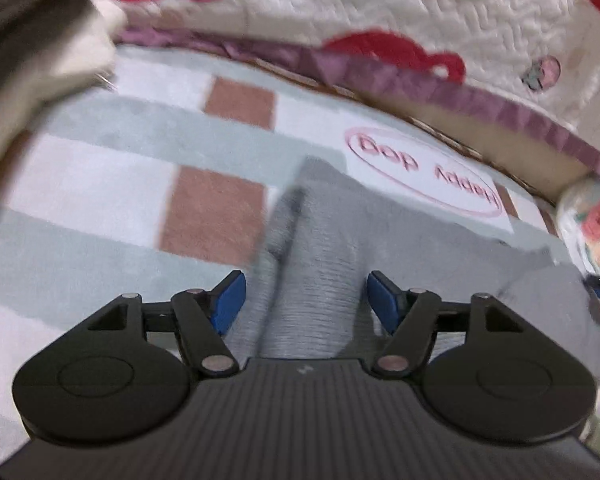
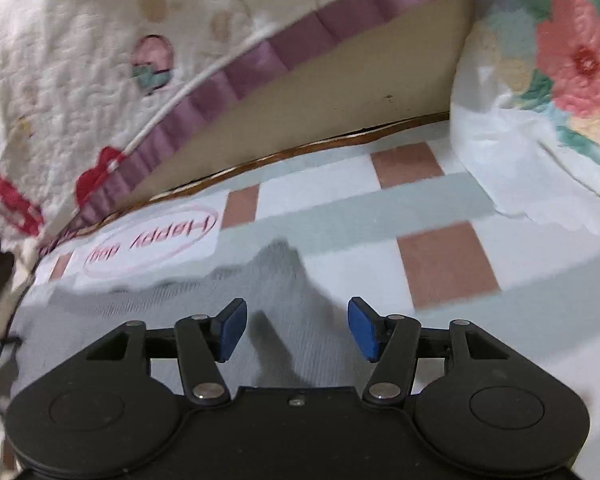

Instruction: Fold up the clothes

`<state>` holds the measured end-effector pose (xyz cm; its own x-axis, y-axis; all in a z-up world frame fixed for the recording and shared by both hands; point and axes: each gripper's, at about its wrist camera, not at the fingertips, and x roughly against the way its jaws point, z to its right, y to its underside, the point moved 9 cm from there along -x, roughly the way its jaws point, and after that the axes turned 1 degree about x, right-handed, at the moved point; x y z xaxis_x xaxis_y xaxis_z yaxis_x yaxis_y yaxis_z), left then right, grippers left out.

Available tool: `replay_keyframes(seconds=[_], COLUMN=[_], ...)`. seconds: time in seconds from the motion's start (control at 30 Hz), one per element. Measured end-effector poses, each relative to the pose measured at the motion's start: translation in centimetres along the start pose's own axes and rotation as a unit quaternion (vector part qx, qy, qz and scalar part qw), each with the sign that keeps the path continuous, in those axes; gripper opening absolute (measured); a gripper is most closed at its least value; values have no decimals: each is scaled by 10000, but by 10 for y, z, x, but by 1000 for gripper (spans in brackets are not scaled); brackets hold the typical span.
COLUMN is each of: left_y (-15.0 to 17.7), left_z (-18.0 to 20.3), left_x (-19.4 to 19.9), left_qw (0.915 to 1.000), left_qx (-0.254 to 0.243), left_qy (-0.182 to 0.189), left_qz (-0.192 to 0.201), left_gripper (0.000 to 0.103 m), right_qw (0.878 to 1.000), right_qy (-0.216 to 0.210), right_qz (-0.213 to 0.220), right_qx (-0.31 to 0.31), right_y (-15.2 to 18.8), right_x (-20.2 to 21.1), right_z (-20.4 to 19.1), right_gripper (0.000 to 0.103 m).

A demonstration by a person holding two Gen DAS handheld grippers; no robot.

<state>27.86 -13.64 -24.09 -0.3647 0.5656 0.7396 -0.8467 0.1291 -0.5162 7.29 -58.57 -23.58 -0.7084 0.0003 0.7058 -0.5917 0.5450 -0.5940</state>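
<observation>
**Q:** What lies under you, starting with the biggest thing?

**A:** A checked blanket covers the whole surface beneath me, in pale green, white and brownish-pink squares. It carries a white patch with a pink oval logo of pink lettering. Behind it, a white quilted cover with red shapes and a purple ruffled trim hangs over the far edge. In my right view, a flowered pillow in white, coral and green rests on the blanket at the far right.

**Q:** And the clothing?

**A:** A grey knit garment lies on the blanket, just in front of the logo patch. From my left wrist it runs from between my fingers toward the logo, with a raised fold along its left side. From my right wrist the same grey cloth spreads low and to the left, rising to a point near the middle.

**Q:** How are your jaws?

**A:** My left gripper is spread wide, blue pads apart, with grey fabric showing between them but nothing pinched. My right gripper is likewise released, its pads standing apart above the garment's edge. Both views are motion-blurred, so I cannot tell whether the pads touch the cloth.
</observation>
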Motion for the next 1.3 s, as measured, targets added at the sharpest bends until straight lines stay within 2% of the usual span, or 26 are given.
replay_keyframes(seconds=[0.03,0.1,0.13,0.17,0.27,0.33,0.37,0.4,0.43,0.5,0.53,0.57,0.63,0.67,0.7,0.77,0.8,0.83,0.87,0.93,1.03,1.17,1.2,1.27,1.3], left_y=[2,5,6,7,12,14,15,16,15,13,13,14,15,16,16,11,9,6,2,-10,-31,-39,-35,-24,-21], left_z=[3,8,10,13,25,38,41,43,41,36,33,30,26,25,25,32,42,52,63,79,85,55,42,18,11], left_x=[0,5,8,12,24,27,27,27,26,22,18,14,3,1,2,12,19,27,34,47,53,20,7,-14,-10], left_qw=[9998,9995,9994,9990,9959,9928,9926,9926,9932,9948,9960,9967,9976,9977,9978,9964,9932,9886,9824,9737,9728,9739,9772,9867,9885], left_qx=[35,-75,-184,-294,-712,-910,-917,-918,-900,-790,-672,-566,-392,-372,-399,-654,-957,-1270,-1586,-1893,-1836,-1603,-1445,-911,-621], left_qy=[179,298,285,273,298,509,548,557,484,427,442,480,539,532,481,272,156,39,-73,-140,-10,-479,-651,-928,-898], left_qz=[-45,23,105,187,475,582,577,569,551,479,399,327,207,198,238,471,642,813,986,1260,1416,1535,1414,981,1044], left_gripper=[59,29,23,22,22,23,23,23,24,30,44,50,51,38,20,18,17,17,17,17,17,20,22,32,33], right_qw=[9994,9916,9869,9818,9805,9850,9887,9904,9905,9915,9920,9924,9931,9928,9923,9907,9908,9909,9912,9913,9902,9907,9909,9954,9964], right_qy=[-210,-715,-872,-1014,-1198,-1278,-1294,-1310,-1337,-1286,-1245,-1204,-1130,-1146,-1162,-1193,-1214,-1235,-1265,-1317,-1290,-871,-775,-484,-187], right_qz=[-216,-683,-804,-901,-799,-733,-576,-424,-316,-178,-202,-225,-277,-336,-394,-492,-421,-344,-232,0,526,880,911,568,408], right_qx=[-193,-835,-1095,-1326,-1334,-896,-489,-134,-90,25,54,82,115,-28,-170,-436,-433,-415,-304,-85,114,562,615,601,724], right_y=[-1,2,5,8,14,19,19,19,20,21,23,25,28,30,32,34,32,30,27,19,-1,-21,-23,-21,-18], right_x=[-12,-34,-39,-42,-34,-24,-15,-7,-1,7,5,4,0,-6,-12,-22,-22,-22,-17,-5,21,24,19,-4,-14], right_z=[3,9,13,17,18,8,0,-7,-10,-15,-15,-15,-14,-9,-5,4,3,1,-5,-17,-31,-40,-39,-31,-26], right_gripper=[62,67,67,67,66,56,45,41,40,40,40,43,54,64,70,71,62,47,36,32,30,30,33,39,46])
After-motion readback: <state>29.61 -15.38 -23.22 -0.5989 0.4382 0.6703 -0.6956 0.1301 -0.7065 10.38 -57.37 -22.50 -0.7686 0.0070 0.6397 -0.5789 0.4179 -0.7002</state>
